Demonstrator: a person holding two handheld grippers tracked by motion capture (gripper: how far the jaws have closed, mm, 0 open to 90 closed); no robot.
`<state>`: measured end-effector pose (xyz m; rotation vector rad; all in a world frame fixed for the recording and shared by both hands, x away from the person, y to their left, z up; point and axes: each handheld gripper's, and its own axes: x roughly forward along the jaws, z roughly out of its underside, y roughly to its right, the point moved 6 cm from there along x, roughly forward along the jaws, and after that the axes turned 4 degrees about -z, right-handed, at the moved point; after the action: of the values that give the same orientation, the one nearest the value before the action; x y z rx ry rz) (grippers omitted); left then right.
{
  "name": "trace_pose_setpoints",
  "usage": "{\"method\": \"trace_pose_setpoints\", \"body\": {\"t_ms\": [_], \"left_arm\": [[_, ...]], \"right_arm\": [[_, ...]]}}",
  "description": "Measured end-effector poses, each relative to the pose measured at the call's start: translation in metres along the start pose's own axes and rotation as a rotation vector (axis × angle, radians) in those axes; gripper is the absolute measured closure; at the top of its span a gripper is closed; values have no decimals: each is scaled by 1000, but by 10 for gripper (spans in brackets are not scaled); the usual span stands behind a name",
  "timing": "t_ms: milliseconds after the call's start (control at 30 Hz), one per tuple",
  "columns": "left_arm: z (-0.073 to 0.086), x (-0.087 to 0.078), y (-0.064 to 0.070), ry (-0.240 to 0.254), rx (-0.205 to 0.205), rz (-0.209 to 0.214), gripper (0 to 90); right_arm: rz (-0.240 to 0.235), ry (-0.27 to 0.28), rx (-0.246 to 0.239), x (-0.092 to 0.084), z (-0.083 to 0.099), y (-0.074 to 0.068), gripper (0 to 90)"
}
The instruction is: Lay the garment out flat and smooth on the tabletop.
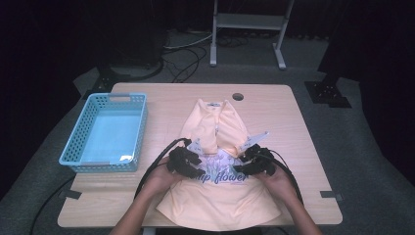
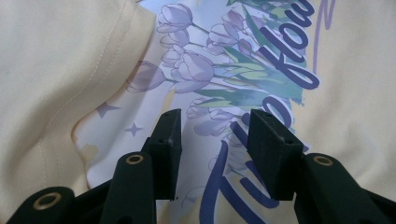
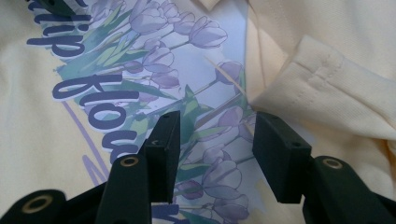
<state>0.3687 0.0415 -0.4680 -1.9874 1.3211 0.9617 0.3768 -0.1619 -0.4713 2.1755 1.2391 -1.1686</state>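
Light wood table (image 1: 274, 105), rounded corners, round cable hole (image 1: 238, 96) near far edge. Pale yellow T-shirt (image 1: 215, 196) lies flat at centre, sleeves folded in over the front, hem hanging just past the near edge. Blue plastic basket (image 1: 143, 128) sits on the left side, apart from the shirt. Black tape tabs (image 1: 72, 194) at both side edges

Both forearms enter from the near edge of the table and converge toward its middle. The left hand (image 1: 157, 178) carries the left gripper (image 1: 192, 164), pointed forward and inward; its jaws stand partly apart with nothing clamped between them. The right hand (image 1: 275, 180) carries the right gripper (image 1: 244, 164), angled inward toward the left one, jaws likewise partly apart and unclamped. Cables trail back along both forearms.
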Motion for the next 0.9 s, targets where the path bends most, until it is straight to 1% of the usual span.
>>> {"method": "trace_pose_setpoints", "body": {"t_ms": [33, 133, 233, 267, 367, 500, 567, 700, 833, 867, 900], "left_arm": [[1, 0, 1, 2, -7, 0, 547], [3, -3, 5, -8, -5, -10, 547], [6, -6, 10, -27, 4, -24, 547], [7, -7, 12, -29, 7, -24, 551], [10, -9, 17, -23, -10, -15, 549], [13, -12, 27, -36, -3, -17, 545], [14, -13, 33, -42, 8, -16, 545], [17, -16, 43, -32, 1, -10, 539], [22, -19, 54, -13, 18, -2, 528], [23, -19, 55, -8, 28, -5, 523], [23, -20, 56, -1, 27, -1, 520]], "right_arm": [[3, 0, -4, 0, 0, 0, 503], [13, -13, -12, 0, 1, -4, 498], [9, -11, -17, 0, 2, -8, 497], [8, -9, -20, -1, 3, -9, 496], [3, -2, -23, -2, 6, -14, 496], [-3, 4, -36, -4, 10, -19, 495], [-6, 2, -39, -5, 12, -23, 495], [-13, 15, -53, -8, 18, -32, 495], [-16, 44, -60, -11, 24, -37, 496], [-15, 50, -66, -11, 25, -37, 495], [-16, 55, -68, -11, 26, -38, 494]]}}
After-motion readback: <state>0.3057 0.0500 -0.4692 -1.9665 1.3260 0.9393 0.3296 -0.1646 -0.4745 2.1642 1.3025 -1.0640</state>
